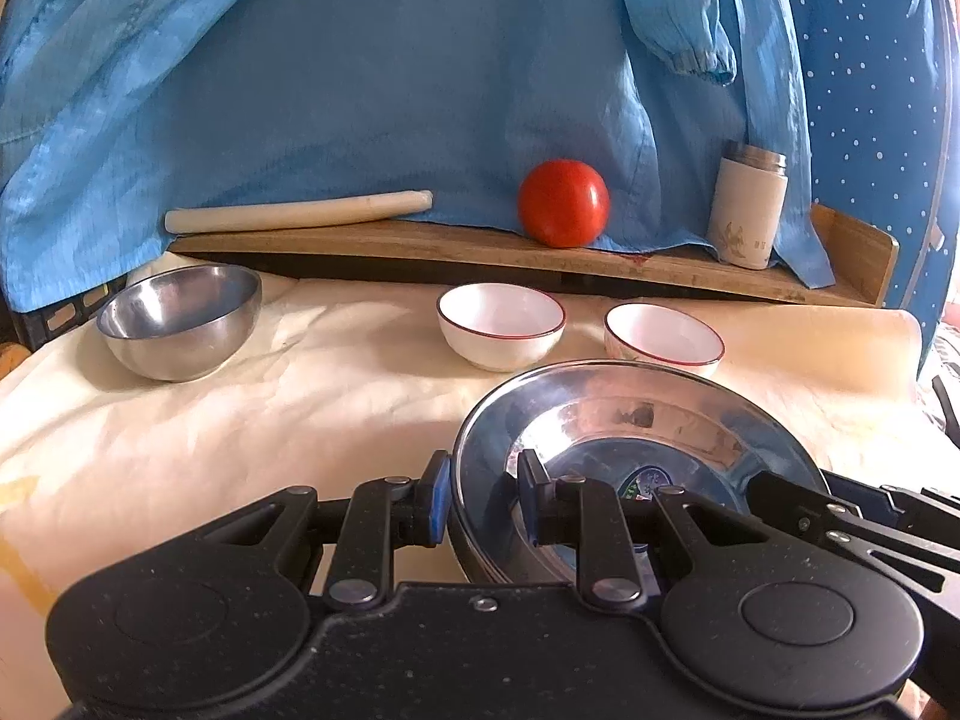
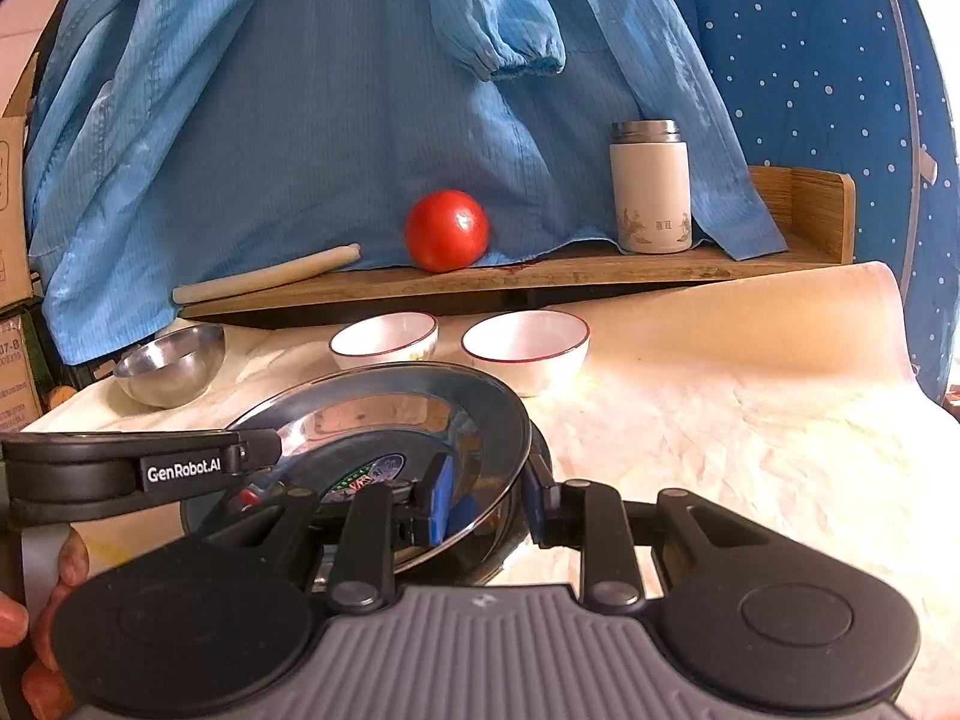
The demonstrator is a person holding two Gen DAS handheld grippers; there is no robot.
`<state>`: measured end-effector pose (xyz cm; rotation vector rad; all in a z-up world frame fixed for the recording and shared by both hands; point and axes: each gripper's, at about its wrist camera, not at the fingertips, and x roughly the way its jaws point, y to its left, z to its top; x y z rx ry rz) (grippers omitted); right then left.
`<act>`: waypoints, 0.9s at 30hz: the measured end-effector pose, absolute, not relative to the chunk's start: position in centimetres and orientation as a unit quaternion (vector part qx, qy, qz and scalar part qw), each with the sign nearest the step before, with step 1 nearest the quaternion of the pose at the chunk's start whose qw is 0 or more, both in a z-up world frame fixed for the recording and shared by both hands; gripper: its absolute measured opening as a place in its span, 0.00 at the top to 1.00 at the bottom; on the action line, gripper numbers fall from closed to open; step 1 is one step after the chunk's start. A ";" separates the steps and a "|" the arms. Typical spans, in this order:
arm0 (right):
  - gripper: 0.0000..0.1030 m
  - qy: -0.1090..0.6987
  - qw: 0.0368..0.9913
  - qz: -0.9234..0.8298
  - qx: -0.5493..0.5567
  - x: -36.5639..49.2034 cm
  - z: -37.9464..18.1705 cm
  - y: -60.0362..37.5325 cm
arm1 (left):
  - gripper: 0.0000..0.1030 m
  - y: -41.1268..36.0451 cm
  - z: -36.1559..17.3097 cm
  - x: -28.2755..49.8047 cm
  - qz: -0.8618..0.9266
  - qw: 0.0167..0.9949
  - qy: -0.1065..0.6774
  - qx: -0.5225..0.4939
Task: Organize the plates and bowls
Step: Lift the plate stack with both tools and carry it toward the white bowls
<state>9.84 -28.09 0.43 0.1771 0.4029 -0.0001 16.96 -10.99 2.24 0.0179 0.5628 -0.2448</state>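
Up front, a round shiny steel plate (image 1: pixel 630 414) with a printed sticker at its centre sits on the cream cloth (image 1: pixel 240 420), seemingly stacked on another plate beneath. Its left rim is clamped between the blue pads of the left gripper (image 1: pixel 483 495), its right rim by the right gripper (image 2: pixel 489 498). Behind stand a rounded steel bowl (image 1: pixel 180 321) at left and two small white bowls with red rims (image 1: pixel 501 324)
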 end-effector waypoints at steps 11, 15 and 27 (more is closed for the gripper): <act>0.70 0.197 0.980 -0.017 0.039 10.0 0.2 -26.9 | 0.75 -11.5 2.1 16.8 -0.117 0.955 0.270 0.026; 0.67 0.195 0.980 -0.019 0.019 10.1 0.1 -26.3 | 0.75 -11.6 2.1 16.7 -0.113 0.956 0.270 0.029; 0.56 0.190 0.981 -0.032 -0.025 10.0 -0.5 -25.5 | 0.73 -11.2 2.0 16.4 -0.119 0.956 0.269 0.019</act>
